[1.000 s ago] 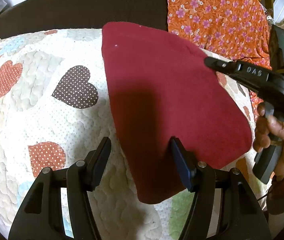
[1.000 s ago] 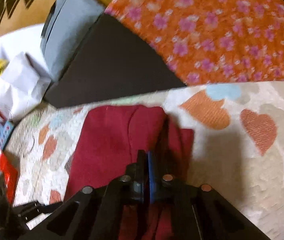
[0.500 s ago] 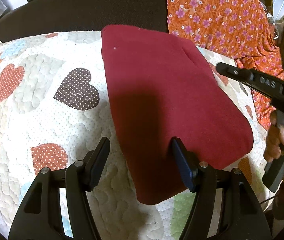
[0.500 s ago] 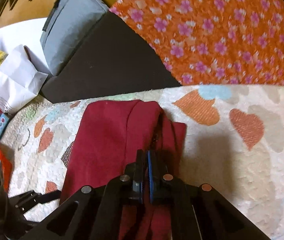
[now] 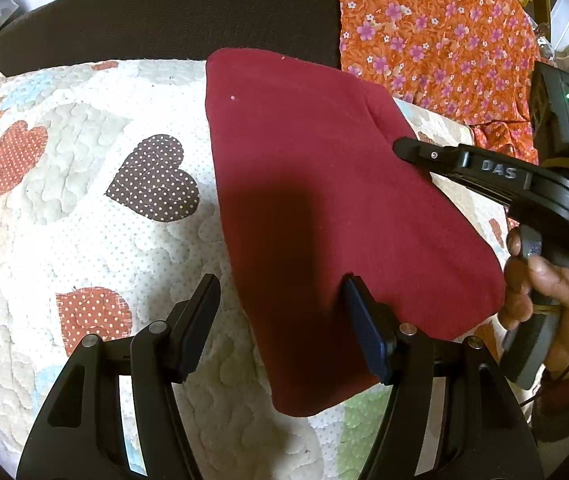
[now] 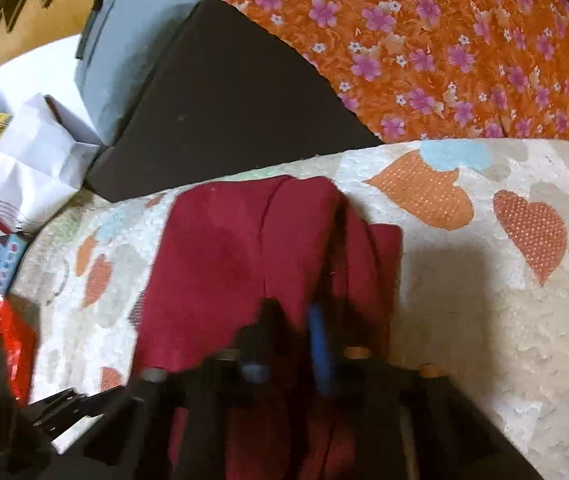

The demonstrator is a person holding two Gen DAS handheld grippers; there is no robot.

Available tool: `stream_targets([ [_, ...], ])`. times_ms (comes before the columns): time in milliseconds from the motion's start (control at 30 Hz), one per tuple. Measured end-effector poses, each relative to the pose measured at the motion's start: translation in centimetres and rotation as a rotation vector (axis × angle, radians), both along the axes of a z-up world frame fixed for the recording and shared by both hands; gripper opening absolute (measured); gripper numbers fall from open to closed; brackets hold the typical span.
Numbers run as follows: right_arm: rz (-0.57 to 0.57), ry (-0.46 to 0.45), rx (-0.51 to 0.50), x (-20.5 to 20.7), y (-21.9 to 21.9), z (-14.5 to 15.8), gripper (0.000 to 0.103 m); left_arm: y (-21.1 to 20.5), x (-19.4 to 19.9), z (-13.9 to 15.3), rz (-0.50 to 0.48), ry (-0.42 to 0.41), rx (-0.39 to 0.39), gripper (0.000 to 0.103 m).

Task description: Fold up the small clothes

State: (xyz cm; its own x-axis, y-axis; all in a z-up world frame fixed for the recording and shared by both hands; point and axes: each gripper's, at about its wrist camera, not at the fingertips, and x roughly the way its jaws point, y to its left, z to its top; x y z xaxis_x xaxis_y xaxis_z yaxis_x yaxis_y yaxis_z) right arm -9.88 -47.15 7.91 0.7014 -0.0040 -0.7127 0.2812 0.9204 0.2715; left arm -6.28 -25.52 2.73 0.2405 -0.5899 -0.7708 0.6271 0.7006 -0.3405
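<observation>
- Two grippers work over a heart-patterned quilt [image 5: 84, 208], which fills the left of the left wrist view with brown and orange polka-dot hearts.
- The left gripper [image 5: 280, 300] hovers low with its jaws standing well apart and nothing held; its left finger is over bare quilt, its right finger over the cloth's near edge.
- A dark red cloth [image 5: 324, 184] lies folded flat on the quilt at the centre, long side running away from the camera toward a dark cushion [image 5: 172, 12].
- The right gripper [image 5: 400, 148], in a person's hand [image 5: 544, 292], reaches in from the right to the cloth's right edge; its jaws are opening, a narrow gap showing, with red cloth [image 6: 244, 248] beneath them.
- Orange floral fabric [image 5: 436, 32] lies behind, at the far right.
</observation>
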Motion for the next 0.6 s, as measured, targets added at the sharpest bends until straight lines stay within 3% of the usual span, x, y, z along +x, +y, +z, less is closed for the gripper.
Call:
stream_targets([
  [133, -0.034, -0.015, -0.092, -0.8, -0.4, 1.1, 0.003, 0.2, 0.2, 0.5, 0.009, 0.005, -0.023, 0.065],
  [233, -0.041, 0.016, -0.033, -0.4, -1.3, -0.9, 0.003, 0.0, 0.2, 0.6, 0.016, -0.008, -0.031, 0.065],
  [367, -0.023, -0.030, -0.008, -1.2, -1.2, 0.0, 0.004, 0.1, 0.8, 0.4, 0.019, 0.031, -0.055, 0.065],
  [433, -0.042, -0.051, 0.018, -2.0, -1.5, 0.7, 0.016, 0.3, 1.4, 0.6, 0.029, 0.051, -0.090, 0.065],
  [500, -0.062, -0.092, 0.055, -3.0, -1.8, 1.2, 0.056, 0.5, 2.1, 0.8, 0.043, 0.065, -0.126, 0.065],
  [567, -0.074, -0.111, 0.085, -3.3, -2.0, 0.9, 0.070, 0.6, 2.9, 0.7, 0.068, 0.080, -0.157, 0.072],
  [600, -0.074, -0.096, 0.083, -3.1, -2.0, 0.6, 0.070, 0.6, 3.3, 0.6, 0.080, 0.091, -0.168, 0.072],
])
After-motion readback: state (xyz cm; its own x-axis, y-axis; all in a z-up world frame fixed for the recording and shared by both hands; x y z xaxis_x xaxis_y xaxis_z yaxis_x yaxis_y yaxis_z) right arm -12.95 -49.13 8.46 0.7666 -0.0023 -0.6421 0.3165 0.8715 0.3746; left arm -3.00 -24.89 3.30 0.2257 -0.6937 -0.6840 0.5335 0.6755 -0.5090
